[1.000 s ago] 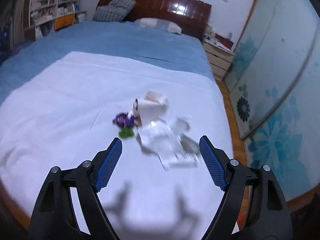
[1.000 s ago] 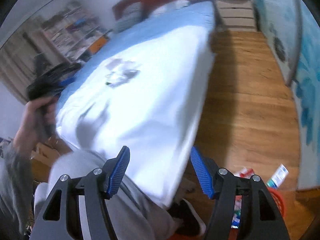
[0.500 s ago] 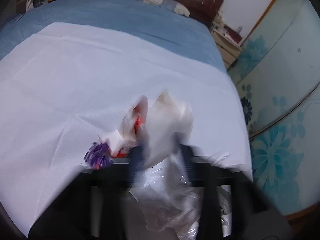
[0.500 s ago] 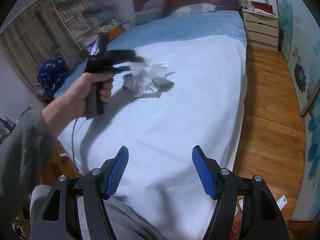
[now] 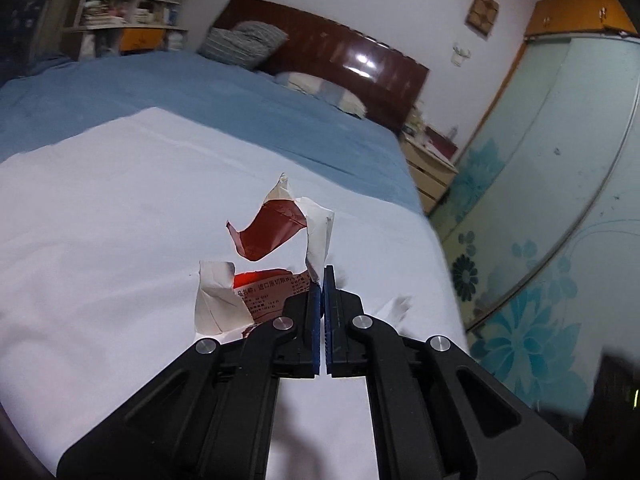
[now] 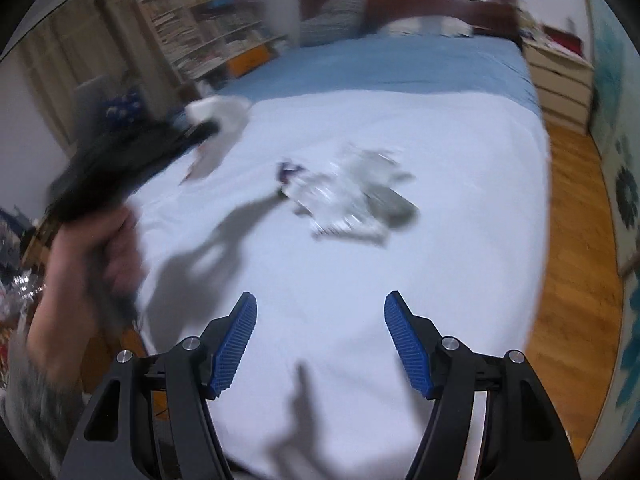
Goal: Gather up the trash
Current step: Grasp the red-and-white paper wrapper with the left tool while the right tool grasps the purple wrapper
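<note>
My left gripper (image 5: 322, 276) is shut on a torn white and red paper wrapper (image 5: 276, 256) and holds it up above the white sheet (image 5: 100, 220). In the right wrist view the left gripper (image 6: 200, 132) appears blurred at the left, with the white wrapper (image 6: 218, 110) at its tip. A heap of clear plastic wrap (image 6: 344, 200) with a small purple scrap (image 6: 289, 170) lies on the sheet. My right gripper (image 6: 320, 332) is open and empty, low over the near end of the bed.
The bed has a blue cover (image 5: 200, 92), pillows (image 5: 244, 44) and a dark headboard (image 5: 360, 60). A nightstand (image 5: 430, 168) and a wardrobe with flower-print doors (image 5: 560, 208) stand to the right. Wooden floor (image 6: 576, 240) runs along the right side. Bookshelves (image 6: 208, 40) stand at the back left.
My left gripper went down to the trash heap, shut on the paper wrapper and lifted it away to the left. My right gripper swung from the floor side to face the bed.
</note>
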### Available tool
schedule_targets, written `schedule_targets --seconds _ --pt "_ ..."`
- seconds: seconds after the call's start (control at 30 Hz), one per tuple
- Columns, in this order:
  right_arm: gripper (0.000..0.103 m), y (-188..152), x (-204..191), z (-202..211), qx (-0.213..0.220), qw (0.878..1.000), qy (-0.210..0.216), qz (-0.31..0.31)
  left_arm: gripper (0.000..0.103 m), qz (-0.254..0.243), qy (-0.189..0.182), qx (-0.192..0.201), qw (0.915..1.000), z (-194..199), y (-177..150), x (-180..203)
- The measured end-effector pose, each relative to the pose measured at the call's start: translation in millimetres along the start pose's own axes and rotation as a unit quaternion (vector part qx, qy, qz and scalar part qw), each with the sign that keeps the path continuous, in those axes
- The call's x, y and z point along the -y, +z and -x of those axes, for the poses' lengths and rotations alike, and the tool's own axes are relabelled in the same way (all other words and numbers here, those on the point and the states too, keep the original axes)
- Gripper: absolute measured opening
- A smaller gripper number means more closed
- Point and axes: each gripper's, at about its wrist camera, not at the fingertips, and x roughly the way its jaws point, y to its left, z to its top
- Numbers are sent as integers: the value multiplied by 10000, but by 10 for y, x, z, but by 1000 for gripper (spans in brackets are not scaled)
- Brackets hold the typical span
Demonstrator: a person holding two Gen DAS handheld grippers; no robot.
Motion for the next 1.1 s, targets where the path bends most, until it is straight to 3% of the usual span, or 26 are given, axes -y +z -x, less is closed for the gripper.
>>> schedule_targets --seconds 0.17,0.27,0.33,0.5,0.57,0.6,0.63,0.7,0.83,1.1 --pt "65 550 -387 -578 108 9991 9 399 1 513 233 -518 9971 -197 -111 -393" --pt "64 868 -572 -1029 55 9974 -165 698 1 601 279 -603 9960 -206 -148 -483" --pt "64 1057 -653 -1375 43 9940 -597 917 1 609 297 -615 9958 -216 -145 -505" --pt "65 1331 -680 -2091 -432 9888 -1012 1005 1 749 264 -627 9949 -375 -49 -551" --pt "56 1371 -645 -2318 -723 9876 -1080 876 1 780 204 -582 9950 -400 -30 -596" --pt "36 1388 -634 -2411 -843 9867 -1122 819 1 839 87 -511 9951 -395 -34 -628" --pt "30 1402 -633 -2444 -852 9866 -1143 799 1 891 20 -509 9947 -381 -45 -670" --pt "22 1427 -638 -2421 -779 9877 -1120 764 1 901 18 -551 9944 -413 -56 -689" --pt "21 1388 -735 -2158 -538 9918 -844 790 1 804 39 -551 9952 -402 -65 -645" --pt "21 1055 -806 -618 314 9966 -353 671 1 473 20 -205 9987 63 -158 -294"
